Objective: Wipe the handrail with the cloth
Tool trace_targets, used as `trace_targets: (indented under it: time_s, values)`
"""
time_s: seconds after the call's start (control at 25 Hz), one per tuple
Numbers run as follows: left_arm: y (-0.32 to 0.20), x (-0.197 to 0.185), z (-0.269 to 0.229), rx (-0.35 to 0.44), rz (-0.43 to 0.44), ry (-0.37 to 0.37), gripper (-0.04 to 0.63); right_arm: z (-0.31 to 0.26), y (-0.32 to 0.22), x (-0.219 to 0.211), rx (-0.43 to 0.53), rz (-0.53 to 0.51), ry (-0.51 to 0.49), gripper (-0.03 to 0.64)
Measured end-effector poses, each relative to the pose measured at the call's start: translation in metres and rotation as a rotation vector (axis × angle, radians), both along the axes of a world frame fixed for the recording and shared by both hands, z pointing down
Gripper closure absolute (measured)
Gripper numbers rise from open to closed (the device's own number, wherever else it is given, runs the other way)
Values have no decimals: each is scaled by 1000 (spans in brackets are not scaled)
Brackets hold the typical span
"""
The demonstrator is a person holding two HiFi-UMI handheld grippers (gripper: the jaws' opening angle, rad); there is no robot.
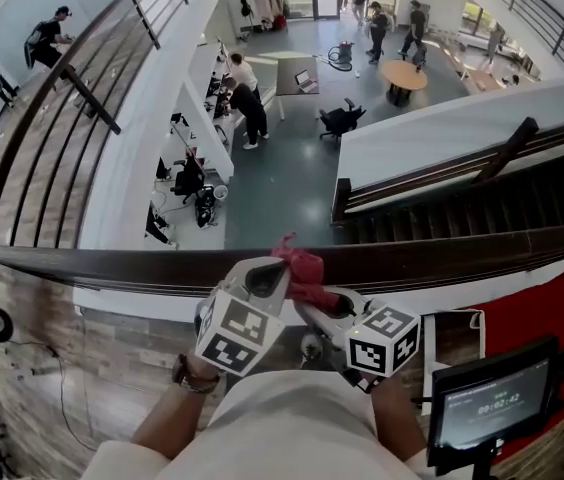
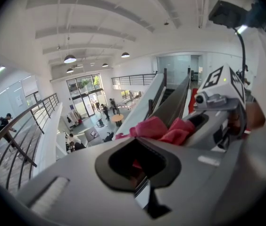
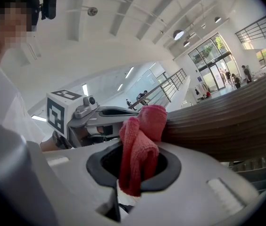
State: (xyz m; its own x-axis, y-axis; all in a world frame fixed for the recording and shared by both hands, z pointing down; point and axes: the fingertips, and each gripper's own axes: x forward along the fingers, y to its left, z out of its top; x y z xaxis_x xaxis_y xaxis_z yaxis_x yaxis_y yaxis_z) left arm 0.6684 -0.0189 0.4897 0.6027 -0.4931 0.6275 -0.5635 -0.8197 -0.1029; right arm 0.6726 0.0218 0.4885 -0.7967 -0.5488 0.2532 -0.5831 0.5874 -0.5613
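Note:
The dark wooden handrail (image 1: 112, 264) runs across the head view just beyond my two grippers, over an open atrium. The cloth (image 1: 302, 268) is pink-red and bunched, and rests on the rail between the gripper tips. My right gripper (image 3: 133, 168) is shut on the cloth (image 3: 140, 145), which sticks up out of its jaws against the handrail (image 3: 218, 126). My left gripper (image 2: 137, 166) meets it tip to tip. Its jaws are together with a bit of the cloth (image 2: 159, 128) showing inside them. In the head view the left gripper (image 1: 267, 276) lies just left of the right gripper (image 1: 312, 303).
A screen on a stand (image 1: 487, 403) is at my lower right beside a red surface (image 1: 542, 308). A staircase (image 1: 462, 213) descends beyond the rail. Far below are people, desks and a round table (image 1: 403, 74). A second railing (image 1: 72, 78) runs up the left.

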Motion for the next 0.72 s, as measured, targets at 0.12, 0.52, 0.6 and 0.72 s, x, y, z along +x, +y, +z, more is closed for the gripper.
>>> trace_targets:
  time_s: [0.12,0.52,0.6,0.72]
  values:
    - [1,4,2,-5,9,-1,594,1,0,5,0,4,-1,554]
    - [6,12,-5,-7,9,-6,593,-4,5,11,-11,-13,-14,554]
    - [9,15,-5,-2,1,-6,594,-4,8,12,-19,-22,-17,554]
    - [8,15,-4,-7,-13,6,592,-3,8,12,-32,-33,-19,554]
